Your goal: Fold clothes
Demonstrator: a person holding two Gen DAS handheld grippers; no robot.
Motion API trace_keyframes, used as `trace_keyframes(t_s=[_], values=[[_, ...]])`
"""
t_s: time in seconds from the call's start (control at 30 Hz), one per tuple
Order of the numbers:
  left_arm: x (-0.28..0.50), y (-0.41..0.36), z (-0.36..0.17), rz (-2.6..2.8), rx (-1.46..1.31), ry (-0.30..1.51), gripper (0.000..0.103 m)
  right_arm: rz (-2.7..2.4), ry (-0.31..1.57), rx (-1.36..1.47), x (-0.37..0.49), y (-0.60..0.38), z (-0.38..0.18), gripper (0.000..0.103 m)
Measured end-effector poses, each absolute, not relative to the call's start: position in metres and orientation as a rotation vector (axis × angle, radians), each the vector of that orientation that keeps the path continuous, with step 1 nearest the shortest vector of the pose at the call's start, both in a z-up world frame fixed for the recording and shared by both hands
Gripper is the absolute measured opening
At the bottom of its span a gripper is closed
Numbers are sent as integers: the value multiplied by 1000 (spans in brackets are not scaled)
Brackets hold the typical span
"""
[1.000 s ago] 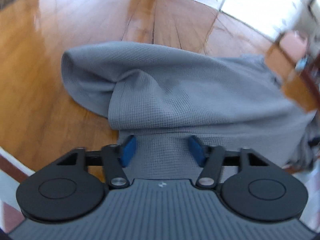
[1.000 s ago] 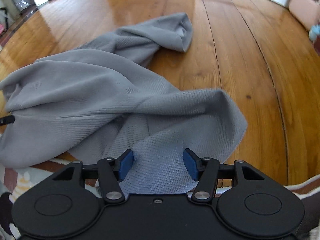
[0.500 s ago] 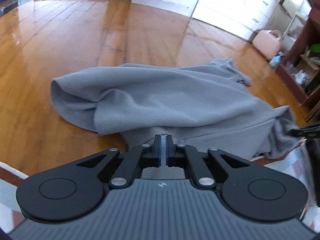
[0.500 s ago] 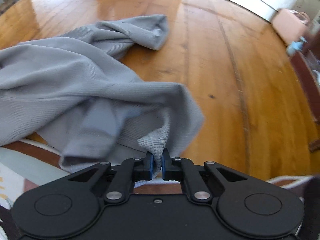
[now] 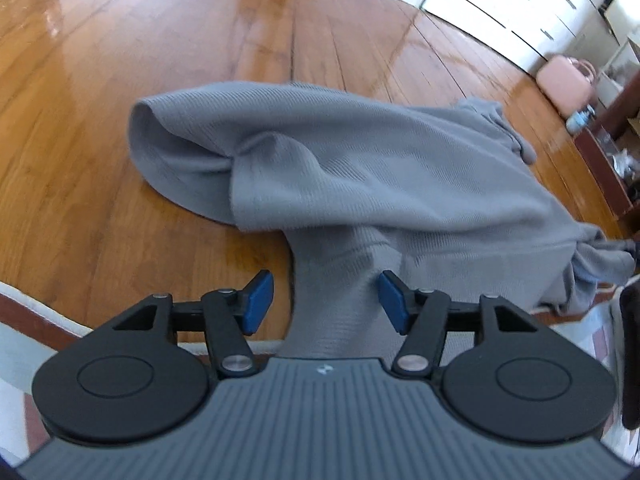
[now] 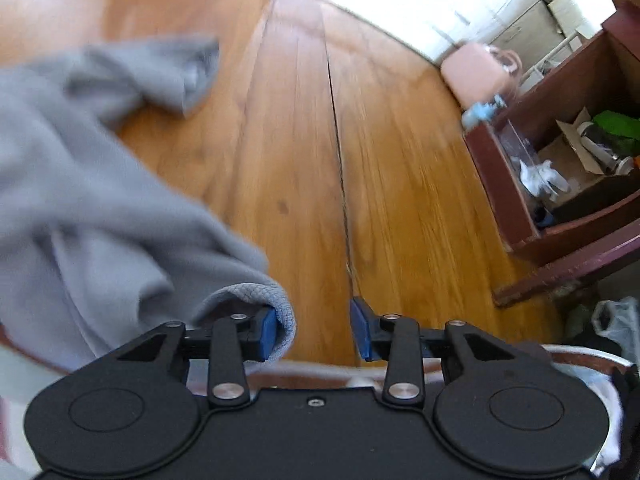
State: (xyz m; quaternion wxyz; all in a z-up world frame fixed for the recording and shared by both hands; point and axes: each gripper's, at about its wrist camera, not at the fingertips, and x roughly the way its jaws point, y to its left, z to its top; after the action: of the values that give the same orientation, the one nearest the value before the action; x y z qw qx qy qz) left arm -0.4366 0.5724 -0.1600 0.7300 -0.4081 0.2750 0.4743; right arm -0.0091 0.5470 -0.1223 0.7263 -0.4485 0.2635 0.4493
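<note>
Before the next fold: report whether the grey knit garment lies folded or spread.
Neither: the grey knit garment lies bunched in loose overlapping folds on the wooden floor; no neat fold shows.

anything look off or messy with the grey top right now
Yes. The grey top lies bunched and twisted on the wooden floor, not flat, one end trailing off alone. Both the left gripper and right gripper have open jaws; a fabric edge hangs over one right fingertip.
</note>
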Motion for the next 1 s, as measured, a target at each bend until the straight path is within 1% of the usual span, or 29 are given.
trace_keyframes(t_s=[0.07, 0.1, 0.13, 0.17, 0.2, 0.23, 0.27, 0.3, 0.5, 0.63, 0.73, 0.83, 0.87, 0.9, 0.93, 0.97, 1.0], values=[[-430, 573, -165, 1038, -902, 622, 66, 1083, 631, -876, -8, 546, -110, 45], [-427, 574, -168, 1036, -905, 629, 66, 1131, 667, -817, -7, 545, -105, 47], [-424, 574, -169, 1028, -904, 639, 64, 1147, 699, -773, -7, 545, -102, 52], [-419, 572, -168, 1015, -883, 649, 50, 1161, 731, -728, -6, 545, -99, 55], [-414, 568, -164, 1002, -841, 658, 18, 1152, 757, -703, -5, 546, -100, 60], [-408, 564, -159, 991, -789, 667, 8, 1146, 782, -685, -4, 547, -101, 60], [-405, 559, -153, 984, -753, 656, 5, 1151, 807, -678, -3, 547, -104, 60], [-404, 554, -146, 979, -727, 635, 3, 1156, 831, -671, -3, 547, -107, 60], [-409, 529, -108, 874, -592, 479, 4, 1240, 890, -734, -13, 546, -129, 60], [-418, 536, -114, 805, -722, 399, 6, 1294, 953, -764, -16, 541, -149, 60], [-415, 548, -132, 838, -811, 434, 13, 1307, 1035, -732, -13, 540, -159, 60], [-406, 553, -145, 885, -798, 512, 26, 1315, 1117, -667, -9, 544, -166, 60], [-403, 553, -147, 887, -788, 524, 34, 1305, 1123, -659, -9, 547, -169, 60], [-400, 553, -148, 885, -786, 529, 39, 1296, 1128, -651, -8, 550, -172, 60], [-398, 553, -150, 882, -788, 532, 39, 1289, 1124, -652, -8, 553, -177, 60], [-395, 552, -151, 879, -792, 536, 34, 1293, 1113, -679, -10, 556, -181, 60], [-391, 551, -152, 878, -779, 560, 5, 1297, 1103, -706, -12, 558, -185, 44]])
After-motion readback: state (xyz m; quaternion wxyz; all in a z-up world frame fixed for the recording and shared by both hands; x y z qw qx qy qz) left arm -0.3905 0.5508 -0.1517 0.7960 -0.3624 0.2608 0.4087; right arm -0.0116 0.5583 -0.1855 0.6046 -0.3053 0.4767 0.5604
